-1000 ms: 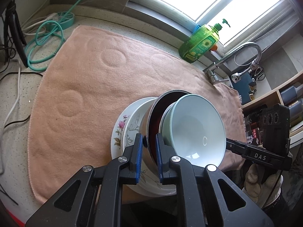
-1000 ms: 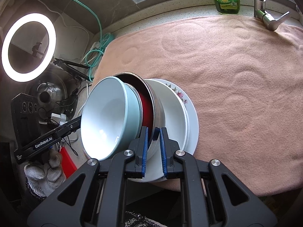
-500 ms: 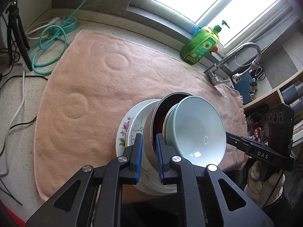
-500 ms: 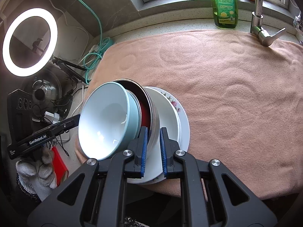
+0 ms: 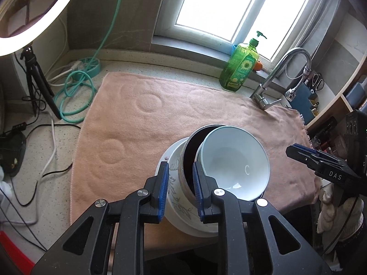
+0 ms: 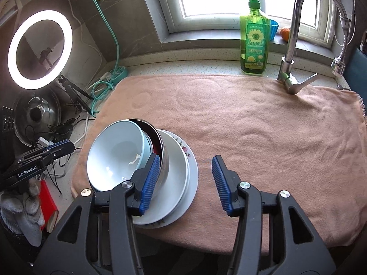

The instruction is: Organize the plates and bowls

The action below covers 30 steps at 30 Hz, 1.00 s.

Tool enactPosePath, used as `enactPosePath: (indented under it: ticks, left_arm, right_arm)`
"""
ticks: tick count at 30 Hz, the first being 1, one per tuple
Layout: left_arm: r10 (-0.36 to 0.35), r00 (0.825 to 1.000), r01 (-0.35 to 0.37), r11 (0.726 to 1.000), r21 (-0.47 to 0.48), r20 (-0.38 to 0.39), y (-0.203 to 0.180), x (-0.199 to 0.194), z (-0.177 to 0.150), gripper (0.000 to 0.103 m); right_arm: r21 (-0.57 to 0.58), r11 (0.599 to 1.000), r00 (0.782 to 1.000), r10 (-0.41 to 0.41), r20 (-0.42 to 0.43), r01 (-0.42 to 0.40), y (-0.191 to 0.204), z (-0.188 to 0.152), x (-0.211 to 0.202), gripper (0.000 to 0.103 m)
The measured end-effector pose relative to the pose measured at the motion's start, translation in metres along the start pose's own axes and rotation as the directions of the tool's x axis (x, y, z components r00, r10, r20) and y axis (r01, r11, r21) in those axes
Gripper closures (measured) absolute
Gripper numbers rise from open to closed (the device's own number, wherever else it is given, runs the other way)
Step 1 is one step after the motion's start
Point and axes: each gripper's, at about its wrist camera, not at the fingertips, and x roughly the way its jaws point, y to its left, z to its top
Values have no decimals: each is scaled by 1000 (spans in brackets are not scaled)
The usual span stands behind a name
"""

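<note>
A stack of dishes sits at the near edge of the pink towel (image 5: 149, 126). A light blue bowl (image 5: 234, 160) (image 6: 117, 151) leans inside a steel bowl (image 5: 190, 151) (image 6: 164, 155), which rests on a white dish (image 6: 176, 183) and a floral plate (image 6: 185, 149). My left gripper (image 5: 180, 178) is opening. The steel bowl's rim stands between its blue pads, with a gap showing on the left side. My right gripper (image 6: 185, 178) is also opening and stands wide, with its left pad just in front of the steel rim and nothing gripped.
A green soap bottle (image 6: 254, 34) and a faucet (image 6: 291, 45) stand at the back by the window. A ring light (image 6: 40, 48) on a tripod, a teal hose (image 5: 78, 91), cables and a pot lid (image 6: 36, 114) crowd the counter to the left.
Both grippers have risen and drawn back from the stack. The right jaws have let go of the steel bowl's rim and spread wide. The left jaws have parted a little.
</note>
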Motion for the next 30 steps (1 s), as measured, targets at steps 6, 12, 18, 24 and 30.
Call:
enactPosePath:
  ticks: [6,12,18,24,30]
  left_arm:
    - [6,1000,-7,999,38,25,-16,-10,-10,71]
    - [12,1000,-12,999,33,20,-23,-17,-25,60]
    - [40,998,-41,999,15,41,-23,-24,-32,42]
    - [100,993,-102,995,18,70,-24,-30,-31,39]
    - [92,994,-94,995,18,63,-28,-27,-29,39]
  right_arm:
    - [-64,997,999,-40,31,42,10,-7,-11,46]
    - [-81,996,998,-45,50,49,16,-17,-21,38]
    - [-78,995,996,-58,64,63,21,-25,-27,27]
    - [-68,995,992,-62,107,70,26,-26,-35,18]
    - [-94,992,990,-69,126,81,33,-21,-39,18]
